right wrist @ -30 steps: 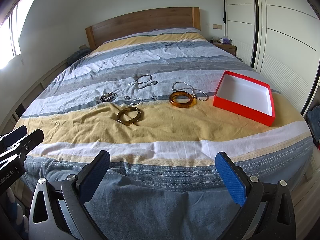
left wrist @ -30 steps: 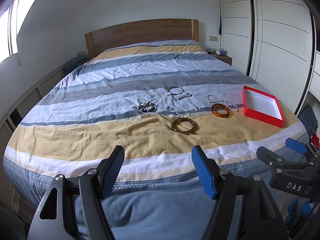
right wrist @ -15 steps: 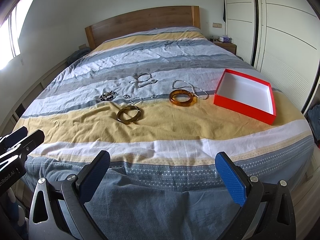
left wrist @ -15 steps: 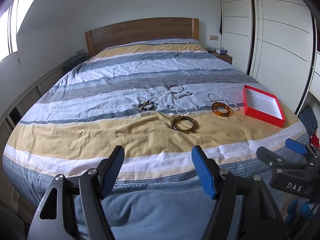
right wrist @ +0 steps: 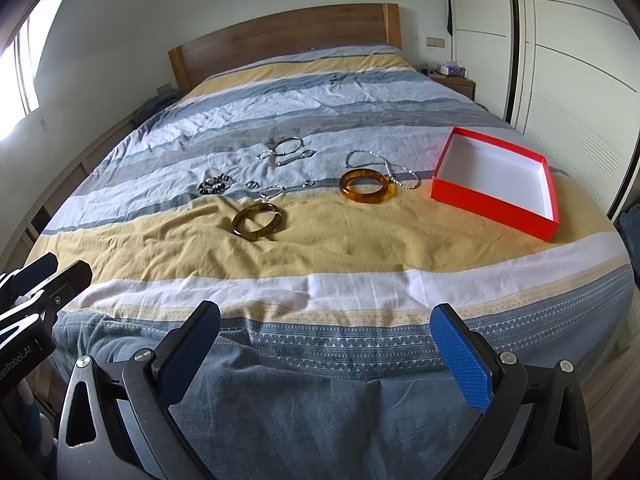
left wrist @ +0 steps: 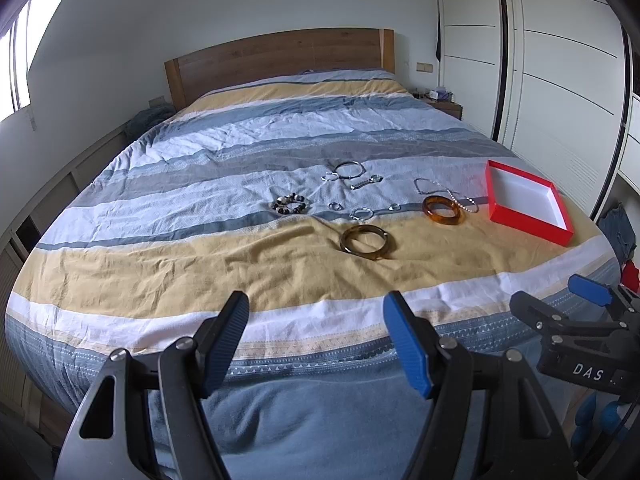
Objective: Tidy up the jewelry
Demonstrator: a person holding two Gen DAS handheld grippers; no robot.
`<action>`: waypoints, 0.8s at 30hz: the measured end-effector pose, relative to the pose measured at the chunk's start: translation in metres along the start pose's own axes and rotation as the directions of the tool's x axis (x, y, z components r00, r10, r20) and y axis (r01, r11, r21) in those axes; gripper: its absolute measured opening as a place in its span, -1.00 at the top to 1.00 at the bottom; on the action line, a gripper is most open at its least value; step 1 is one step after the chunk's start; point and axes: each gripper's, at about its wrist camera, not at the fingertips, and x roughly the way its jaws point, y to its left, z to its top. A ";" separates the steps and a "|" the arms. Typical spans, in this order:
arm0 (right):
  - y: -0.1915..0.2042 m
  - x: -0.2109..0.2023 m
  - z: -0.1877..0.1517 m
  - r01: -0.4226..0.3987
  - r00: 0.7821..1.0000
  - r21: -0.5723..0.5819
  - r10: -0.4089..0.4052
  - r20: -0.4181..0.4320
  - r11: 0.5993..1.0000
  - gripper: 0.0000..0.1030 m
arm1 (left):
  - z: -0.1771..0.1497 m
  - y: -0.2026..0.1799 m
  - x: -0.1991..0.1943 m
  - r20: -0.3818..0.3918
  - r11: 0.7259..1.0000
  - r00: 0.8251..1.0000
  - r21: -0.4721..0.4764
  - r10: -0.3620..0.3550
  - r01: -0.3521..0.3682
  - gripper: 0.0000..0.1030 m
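Both hand-held grippers hang off the foot of the bed (right wrist: 320,248), nothing between their fingers. My left hand-held gripper (left wrist: 316,344) stands moderately open; my right hand-held gripper (right wrist: 326,350) is spread wider. The other unit shows at the edge of each view.

Ahead of the left one, the nearest piece is the dark brown bangle (left wrist: 364,242), lying flat on the yellow stripe. Ahead and slightly left of the right one sits the amber bangle (right wrist: 365,186). I judge both rigid, light and smooth, so likely to slip; pinch across one side of the rim, one finger inside the ring, one outside. The soft duvet should let the lower finger dig under.

Touching the amber bangle on its far right side is a bead chain (right wrist: 394,170). Limp and fine, I expect; it will drape and may snag the bangle, so take it where it bunches.

Farther out, left: a dark bead bracelet (left wrist: 290,204), probably flexible, graspable across its beads. Beyond it, a thin metal hoop (left wrist: 350,169) and a small metal bar piece (left wrist: 366,181); hard to pinch off fabric.

Count: two bangles, one bead chain, one bead bracelet, one thin hoop, one bar piece. About five small silver rings (left wrist: 362,213) lie between; too small to count surely.

One red box (right wrist: 496,184), empty, ahead-right of the right hand-held gripper, well apart from the rings. I take it as the destination.
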 end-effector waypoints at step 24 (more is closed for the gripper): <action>0.001 0.013 0.001 -0.007 1.000 -0.003 0.007 -0.025 1.000 -1.00 | 0.005 0.000 0.020 -0.062 1.000 0.998 -0.003 -0.006 0.006 -0.32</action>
